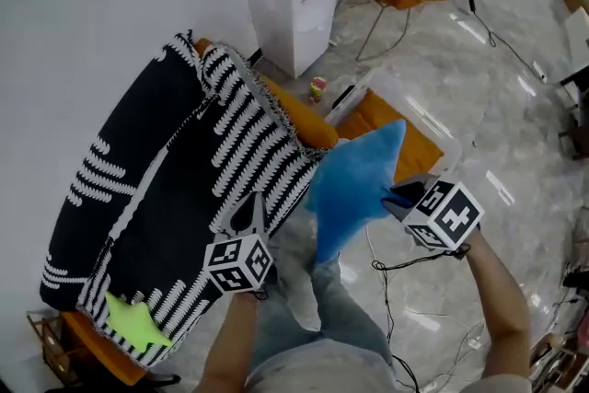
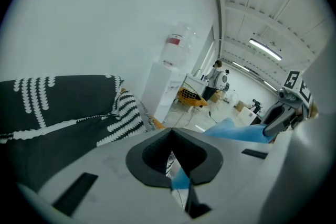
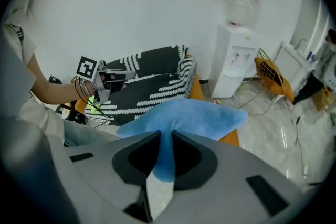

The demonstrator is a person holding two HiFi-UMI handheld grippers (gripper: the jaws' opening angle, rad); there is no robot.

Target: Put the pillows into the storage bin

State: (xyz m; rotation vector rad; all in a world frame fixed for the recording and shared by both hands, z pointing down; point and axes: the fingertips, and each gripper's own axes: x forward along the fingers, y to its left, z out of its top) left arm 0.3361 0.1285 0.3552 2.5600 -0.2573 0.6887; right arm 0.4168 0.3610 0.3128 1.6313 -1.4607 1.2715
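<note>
Bright, even light filled the room. Ceiling strips (image 2: 265, 50) glowed, and the glossy floor (image 1: 525, 133) showed white glare. Both gripper views bulged at the edges, with black corners and soft foregrounds.

On orange sofa (image 1: 307, 122): striped throw (image 1: 175, 189), green star pillow (image 1: 135, 321) apparently atop it.

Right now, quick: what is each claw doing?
Left claw: closed, with nothing gripped.
Right claw: closed on the blue star-shaped plush pillow.
</note>
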